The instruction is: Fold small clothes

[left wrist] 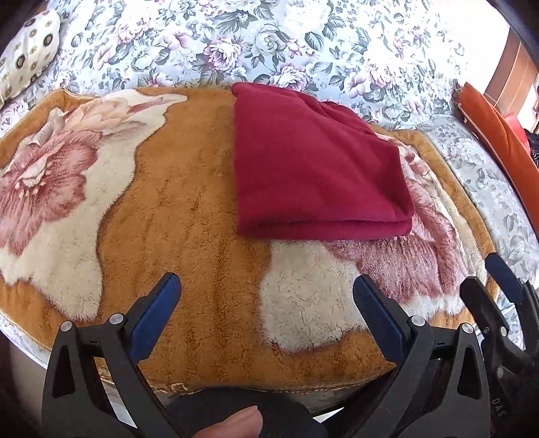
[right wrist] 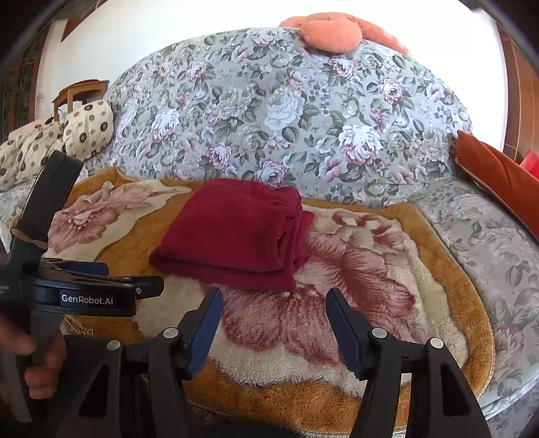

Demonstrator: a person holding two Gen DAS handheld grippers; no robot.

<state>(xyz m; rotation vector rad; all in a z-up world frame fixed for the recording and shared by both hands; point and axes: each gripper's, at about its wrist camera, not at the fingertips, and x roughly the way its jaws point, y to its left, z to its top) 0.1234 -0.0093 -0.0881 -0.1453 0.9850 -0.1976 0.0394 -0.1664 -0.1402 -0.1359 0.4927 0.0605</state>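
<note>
A dark red garment [left wrist: 313,168] lies folded into a thick rectangle on a plush tan blanket with pink flowers [left wrist: 188,209]. It also shows in the right wrist view [right wrist: 232,236], with its layered edges facing right. My left gripper [left wrist: 266,289] is open and empty, held back near the blanket's front edge, well short of the garment. My right gripper [right wrist: 273,300] is open and empty, just in front of the garment's near edge. The right gripper's fingers [left wrist: 498,286] show at the right of the left wrist view. The left gripper's body [right wrist: 84,296] shows at the left of the right wrist view.
The blanket lies on a floral sofa [right wrist: 286,111]. A cream patterned cushion [right wrist: 87,128] sits at the left and an orange cushion [right wrist: 498,171] at the right. A peach pillow [right wrist: 330,32] rests on top of the sofa back.
</note>
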